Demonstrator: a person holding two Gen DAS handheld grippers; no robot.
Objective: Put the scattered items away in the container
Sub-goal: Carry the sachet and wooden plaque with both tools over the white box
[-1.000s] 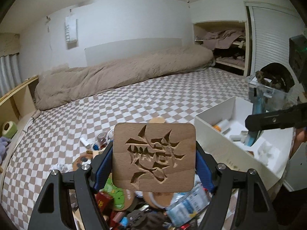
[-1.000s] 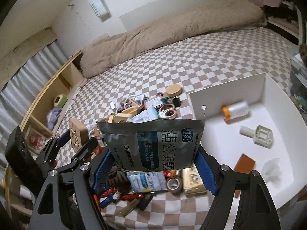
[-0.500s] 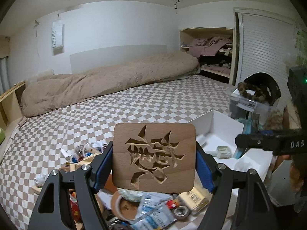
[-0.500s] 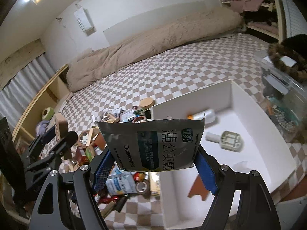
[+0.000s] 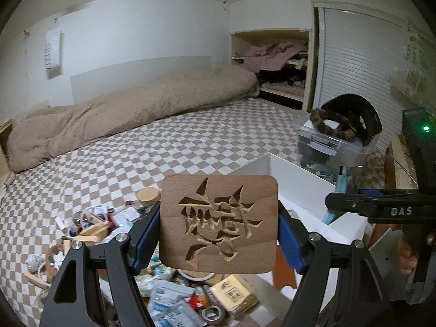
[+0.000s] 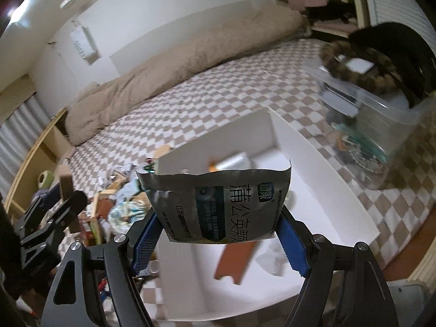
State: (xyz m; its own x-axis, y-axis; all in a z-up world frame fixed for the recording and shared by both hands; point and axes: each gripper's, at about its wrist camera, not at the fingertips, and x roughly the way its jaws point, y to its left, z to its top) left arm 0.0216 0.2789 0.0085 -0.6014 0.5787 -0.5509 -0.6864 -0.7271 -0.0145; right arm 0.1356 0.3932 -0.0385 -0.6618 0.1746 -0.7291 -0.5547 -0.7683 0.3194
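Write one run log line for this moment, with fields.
left hand-held gripper: holds wooden plaque | right hand-held gripper: holds foil sachet over white box | nothing released yet

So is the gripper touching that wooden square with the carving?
Touching. The left wrist view shows the left gripper with both blue pads pressed against the sides of the wooden square, holding it up.

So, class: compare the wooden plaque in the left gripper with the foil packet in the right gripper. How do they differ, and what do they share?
The wooden plaque is thick, rigid and brown with a carved character; the foil packet is thin, silvery and printed. The plaque has rounded corners and a straight top edge; the packet's top edge curls. Shared: each stands upright, clamped at its side edges by blue pads.
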